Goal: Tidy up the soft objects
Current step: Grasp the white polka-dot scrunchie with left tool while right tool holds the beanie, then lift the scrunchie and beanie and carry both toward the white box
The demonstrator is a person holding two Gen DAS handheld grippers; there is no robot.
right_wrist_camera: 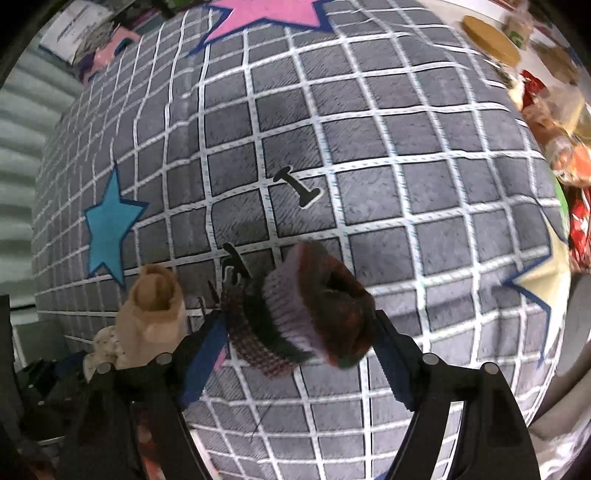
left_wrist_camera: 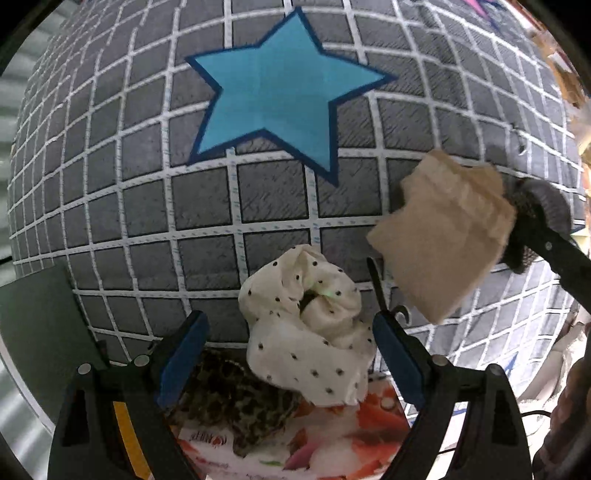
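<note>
My left gripper (left_wrist_camera: 290,321) points down, open, with a crumpled white polka-dot cloth (left_wrist_camera: 310,332) between its blue pads, which stand clear of it. A leopard-print cloth (left_wrist_camera: 240,398) lies under that one. A beige sock-like piece (left_wrist_camera: 443,236) sits to the right, blurred, beside a finger of the right gripper (left_wrist_camera: 554,251). My right gripper (right_wrist_camera: 301,317) is open around a rolled knit piece (right_wrist_camera: 314,306) in purple, brown and black. I cannot see its pads pressing on the roll. The beige piece (right_wrist_camera: 155,306) is outside the right gripper's left finger.
A grey grid mat (right_wrist_camera: 388,221) carries a blue star (left_wrist_camera: 273,92) and a pink star (right_wrist_camera: 266,14). Two black hair clips (right_wrist_camera: 297,186) lie on it. A printed packet (left_wrist_camera: 332,443) lies under the cloths. Snack packets (right_wrist_camera: 580,229) and a wooden lid (right_wrist_camera: 491,40) crowd the right edge.
</note>
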